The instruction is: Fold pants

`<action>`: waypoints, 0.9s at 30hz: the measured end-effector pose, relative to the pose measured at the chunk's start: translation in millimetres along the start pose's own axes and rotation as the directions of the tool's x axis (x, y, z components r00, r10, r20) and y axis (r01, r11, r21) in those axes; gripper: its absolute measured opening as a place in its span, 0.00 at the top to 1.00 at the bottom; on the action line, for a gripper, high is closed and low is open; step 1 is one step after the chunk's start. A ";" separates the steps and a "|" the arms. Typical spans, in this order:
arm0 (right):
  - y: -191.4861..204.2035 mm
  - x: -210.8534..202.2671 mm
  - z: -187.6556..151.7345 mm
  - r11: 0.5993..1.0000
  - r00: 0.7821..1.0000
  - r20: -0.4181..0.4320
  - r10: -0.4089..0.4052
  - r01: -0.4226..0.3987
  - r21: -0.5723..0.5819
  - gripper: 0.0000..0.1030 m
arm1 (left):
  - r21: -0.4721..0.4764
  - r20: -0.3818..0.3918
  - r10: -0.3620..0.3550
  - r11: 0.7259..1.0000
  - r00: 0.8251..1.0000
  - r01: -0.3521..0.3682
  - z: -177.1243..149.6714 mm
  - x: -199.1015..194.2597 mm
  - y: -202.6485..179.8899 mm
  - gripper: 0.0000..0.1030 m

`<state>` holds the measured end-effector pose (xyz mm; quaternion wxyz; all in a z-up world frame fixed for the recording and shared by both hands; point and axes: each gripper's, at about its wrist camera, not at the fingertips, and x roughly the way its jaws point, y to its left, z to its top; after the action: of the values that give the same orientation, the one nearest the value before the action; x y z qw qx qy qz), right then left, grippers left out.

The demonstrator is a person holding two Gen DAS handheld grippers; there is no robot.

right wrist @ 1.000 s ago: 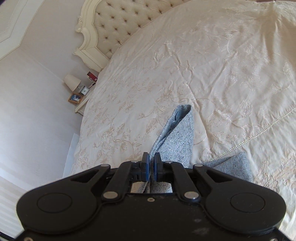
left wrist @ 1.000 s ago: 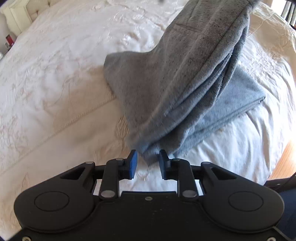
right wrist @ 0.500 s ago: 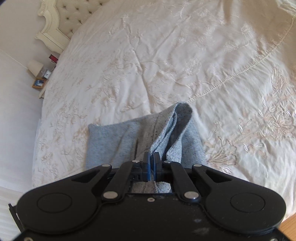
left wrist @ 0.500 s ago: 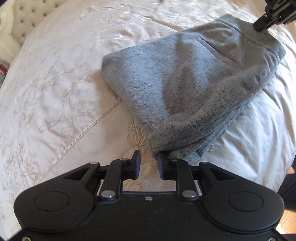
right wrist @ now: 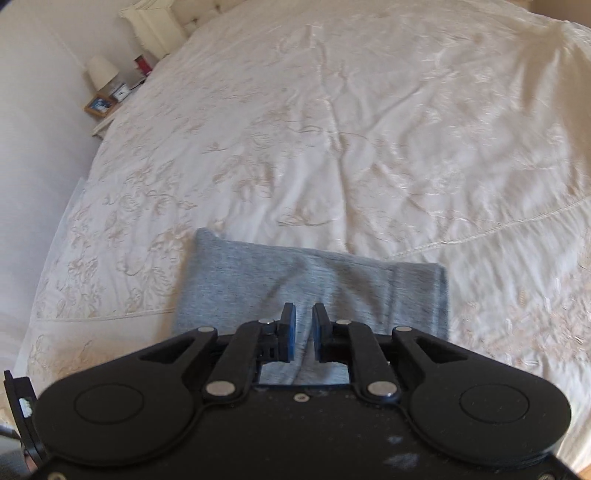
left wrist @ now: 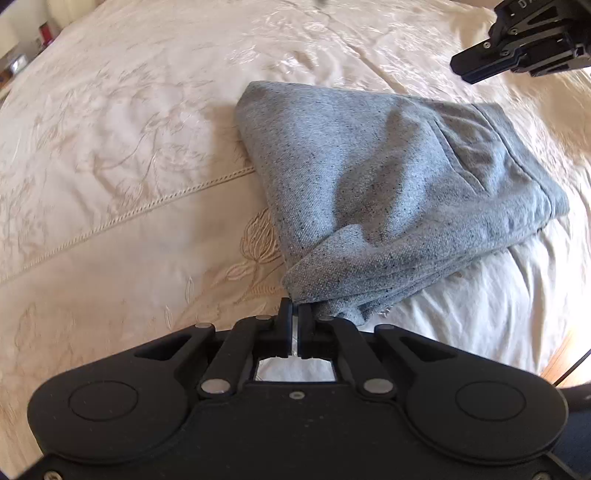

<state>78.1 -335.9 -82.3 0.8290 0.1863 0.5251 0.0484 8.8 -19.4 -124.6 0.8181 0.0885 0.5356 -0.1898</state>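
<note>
**Grey pants lie folded on the bed, one corner in the left jaws**

The pants (left wrist: 388, 184) rest as a folded grey bundle on the bedspread (left wrist: 129, 184), close to the near edge of the bed. In the left wrist view the bundle fills the middle and runs toward 2 o'clock, with a seamed band along its far right side. Its nearest corner droops toward 6 o'clock and meets the left gripper (left wrist: 295, 314), whose jaws stand almost together, pinching the tip of that corner between them.

In the right wrist view the pants (right wrist: 288, 284) lie flat as a rough rectangle just beyond the right gripper (right wrist: 303, 325). Its jaws are a narrow way apart, with blue pads showing on their inner faces, and nothing sits between them; the cloth shows in the gap from below. In the left wrist view this same gripper (left wrist: 517, 40) hangs at 1 o'clock, above and beyond the far end of the bundle, apart from it.

The cream bedspread is embroidered with flowers and crossed by a stitched border line (left wrist: 147, 206) that passes under the pants. At 10 o'clock in the right view, a nightstand holds a small lamp (right wrist: 101, 72) and a framed picture (right wrist: 99, 105); beside them rises a pale headboard (right wrist: 155, 26).
</note>
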 end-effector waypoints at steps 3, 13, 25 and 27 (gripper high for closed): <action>27.8 24.5 12.0 0.997 0.997 -0.046 0.065 -0.067 -0.043 0.87 | -0.095 -0.009 -0.013 0.995 1.000 0.012 -1.9 -3.7 1.1 0.97; 124.0 131.4 44.2 0.964 0.972 -0.202 0.120 -0.163 -0.208 0.87 | -0.258 -0.083 -0.011 0.966 0.997 -0.011 -30.3 -1.4 13.2 1.00; 126.4 172.7 50.0 0.981 0.973 -0.201 0.114 -0.142 -0.131 0.87 | -0.134 0.057 0.040 0.990 0.998 -0.032 26.6 -8.0 35.7 0.97; 121.0 149.6 37.1 0.975 0.970 -0.206 0.129 -0.162 -0.151 0.87 | -0.150 0.019 -0.029 0.988 0.999 0.032 35.7 8.4 37.6 0.96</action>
<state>191.4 -192.2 -152.3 0.7803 0.1490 0.5828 0.1710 57.0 0.6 -119.8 0.8239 0.0168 0.5429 -0.1620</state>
